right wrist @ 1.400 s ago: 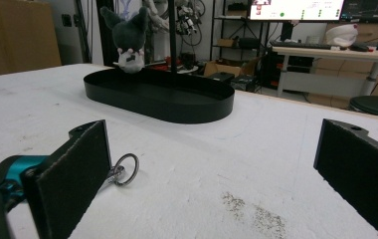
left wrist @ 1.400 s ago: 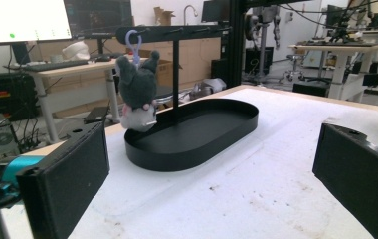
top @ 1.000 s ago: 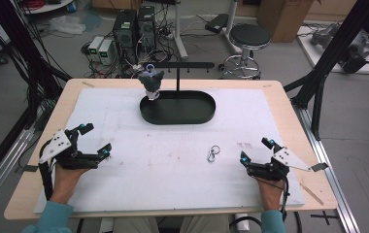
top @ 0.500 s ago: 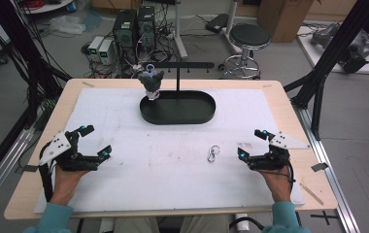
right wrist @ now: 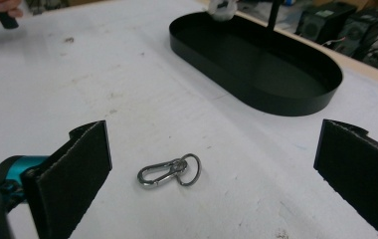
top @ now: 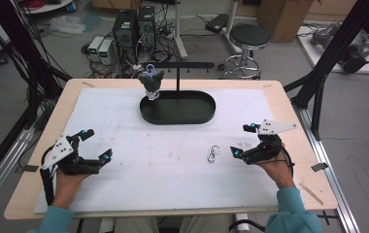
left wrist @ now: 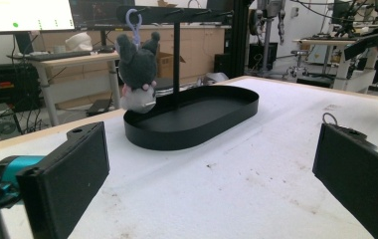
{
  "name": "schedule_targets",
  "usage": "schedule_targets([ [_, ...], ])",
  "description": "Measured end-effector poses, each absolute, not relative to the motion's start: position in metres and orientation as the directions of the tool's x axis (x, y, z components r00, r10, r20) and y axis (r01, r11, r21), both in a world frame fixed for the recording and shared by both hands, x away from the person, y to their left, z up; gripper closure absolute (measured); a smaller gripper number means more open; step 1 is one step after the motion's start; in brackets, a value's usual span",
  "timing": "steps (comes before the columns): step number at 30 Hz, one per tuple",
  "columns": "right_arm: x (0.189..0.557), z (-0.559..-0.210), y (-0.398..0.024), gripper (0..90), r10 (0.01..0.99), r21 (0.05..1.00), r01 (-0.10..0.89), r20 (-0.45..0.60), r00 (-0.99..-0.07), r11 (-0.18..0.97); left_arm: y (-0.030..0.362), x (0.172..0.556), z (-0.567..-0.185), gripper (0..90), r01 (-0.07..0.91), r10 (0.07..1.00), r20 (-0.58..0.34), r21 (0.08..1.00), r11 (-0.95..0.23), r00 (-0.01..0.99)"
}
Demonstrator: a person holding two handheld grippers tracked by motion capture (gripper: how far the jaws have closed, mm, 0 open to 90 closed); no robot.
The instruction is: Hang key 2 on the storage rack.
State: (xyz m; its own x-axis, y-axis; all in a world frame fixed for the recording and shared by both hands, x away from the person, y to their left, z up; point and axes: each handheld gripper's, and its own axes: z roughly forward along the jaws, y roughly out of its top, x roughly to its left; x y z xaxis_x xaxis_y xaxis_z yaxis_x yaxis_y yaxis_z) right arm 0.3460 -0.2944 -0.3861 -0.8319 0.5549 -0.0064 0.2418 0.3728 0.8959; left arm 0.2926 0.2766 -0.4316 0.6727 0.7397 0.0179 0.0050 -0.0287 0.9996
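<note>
The right gripper [top: 244, 140] hovered near the right edge of the table [top: 289, 116], jaws spread wide and holding nothing. The metal carabiner clip [top: 213, 154] lay flat on the white sheet [top: 124, 116] just beside that gripper, toward the table's middle, well short of the front edge; in the right gripper view it sat on the sheet between the two black jaws, ring end turned toward the tray, touching neither jaw. The left gripper [top: 96, 144] sat near the left edge, also fully parted and empty. Toward the back edge stood the black oval tray [top: 177, 116] with its upright stand [top: 177, 80], and a grey plush keychain [top: 150, 83] hung from the stand's crossbar over the tray's left end.
</note>
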Motion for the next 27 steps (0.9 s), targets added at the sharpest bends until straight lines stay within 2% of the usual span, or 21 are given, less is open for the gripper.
schedule_targets([
  [16,0.381,-0.374,-0.268,0.8,0.417,0.779,0.281,0.028,-0.908,0.560,0.277,0.291,-0.437,1.7,-0.004,0.744,0.030,0.999,-0.037,0.667],
  [27,0.398,-0.374,-0.251,1.3,0.371,0.709,0.277,0.023,-0.928,0.648,0.279,0.289,-0.441,1.7,0.000,0.756,0.036,0.999,-0.047,0.654],
])
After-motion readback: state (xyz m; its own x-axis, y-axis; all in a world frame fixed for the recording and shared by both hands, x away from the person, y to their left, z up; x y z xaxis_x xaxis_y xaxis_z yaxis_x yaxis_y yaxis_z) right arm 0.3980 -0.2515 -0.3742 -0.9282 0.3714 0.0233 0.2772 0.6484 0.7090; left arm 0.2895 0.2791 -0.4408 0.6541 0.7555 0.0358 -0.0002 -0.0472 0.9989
